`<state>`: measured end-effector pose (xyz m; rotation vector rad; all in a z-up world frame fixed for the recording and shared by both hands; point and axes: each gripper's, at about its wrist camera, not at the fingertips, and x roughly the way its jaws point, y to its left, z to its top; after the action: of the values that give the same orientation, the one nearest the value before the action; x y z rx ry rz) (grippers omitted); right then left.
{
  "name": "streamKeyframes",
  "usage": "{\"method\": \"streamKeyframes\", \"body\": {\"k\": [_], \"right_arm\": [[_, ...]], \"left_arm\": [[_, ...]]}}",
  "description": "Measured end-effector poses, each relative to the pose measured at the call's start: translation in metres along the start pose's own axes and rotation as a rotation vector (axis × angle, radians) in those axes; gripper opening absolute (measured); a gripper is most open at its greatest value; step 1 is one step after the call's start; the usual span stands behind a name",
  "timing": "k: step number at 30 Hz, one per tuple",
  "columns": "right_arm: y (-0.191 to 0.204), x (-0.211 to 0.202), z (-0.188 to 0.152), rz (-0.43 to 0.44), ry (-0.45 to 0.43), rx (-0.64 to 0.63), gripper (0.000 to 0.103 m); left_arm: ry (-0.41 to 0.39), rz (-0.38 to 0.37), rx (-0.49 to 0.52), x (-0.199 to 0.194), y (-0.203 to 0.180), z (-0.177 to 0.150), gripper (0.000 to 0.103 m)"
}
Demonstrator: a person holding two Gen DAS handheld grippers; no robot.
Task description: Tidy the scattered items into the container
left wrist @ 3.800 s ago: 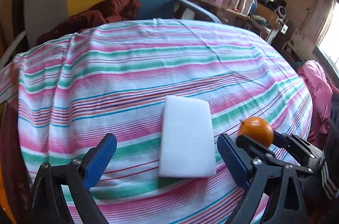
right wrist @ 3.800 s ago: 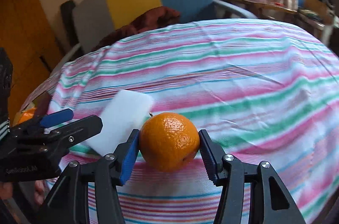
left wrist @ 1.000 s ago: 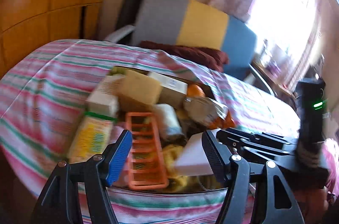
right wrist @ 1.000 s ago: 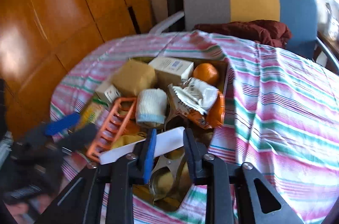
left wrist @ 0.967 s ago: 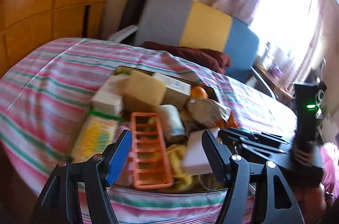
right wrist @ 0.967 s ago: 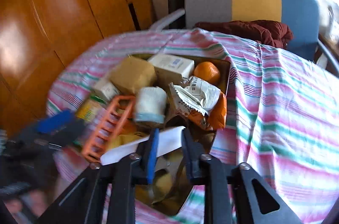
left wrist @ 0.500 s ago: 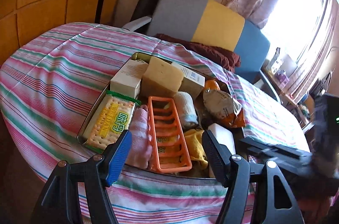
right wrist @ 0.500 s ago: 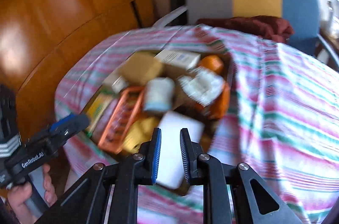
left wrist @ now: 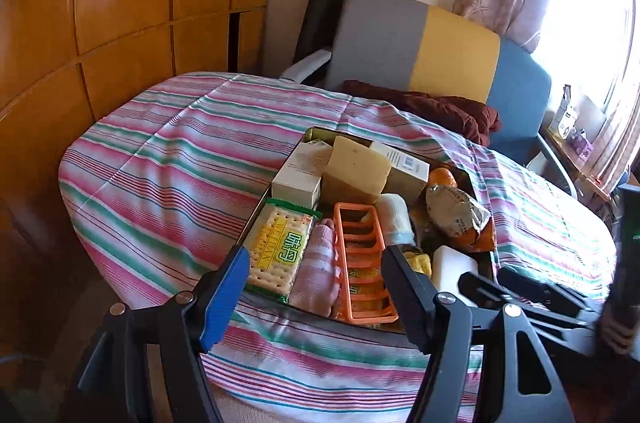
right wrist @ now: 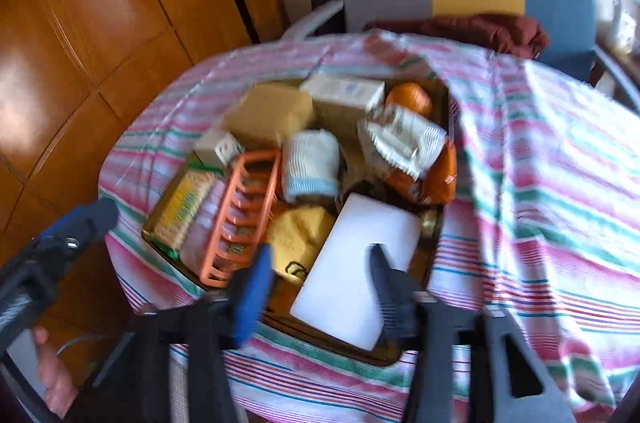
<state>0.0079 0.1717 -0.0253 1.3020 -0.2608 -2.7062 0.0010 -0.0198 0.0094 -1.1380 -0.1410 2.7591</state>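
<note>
Hovering right gripper [right wrist: 320,273] spread over sponge [right wrist: 356,275] in tray [right wrist: 438,251] | left gripper [left wrist: 316,275] spread

White block [right wrist: 356,275], orange rack [right wrist: 244,215]

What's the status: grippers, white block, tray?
Left gripper open, empty, short of the tray. Right gripper open above the white block. Block lies in the tray's near corner beside a yellow cloth. Nothing in the way.

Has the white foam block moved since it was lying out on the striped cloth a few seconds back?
Yes. The white foam block now lies inside the tray, at its near right corner beside the yellow cloth; the right gripper is open.
</note>
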Motion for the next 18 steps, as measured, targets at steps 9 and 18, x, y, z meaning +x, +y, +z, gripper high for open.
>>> {"method": "streamKeyframes", "body": {"k": [9,18], "right_arm": [[0.017,-0.045,0.011,-0.061,-0.124,0.037,0.098],[0.027,-0.048,0.009,-0.133,-0.147,0.0,0.1]], "left_arm": [[0.047,0.085,0.053,-0.014,-0.012,0.004,0.07],[0.045,0.141,0.047,-0.024,-0.01,0.004,0.069]]}}
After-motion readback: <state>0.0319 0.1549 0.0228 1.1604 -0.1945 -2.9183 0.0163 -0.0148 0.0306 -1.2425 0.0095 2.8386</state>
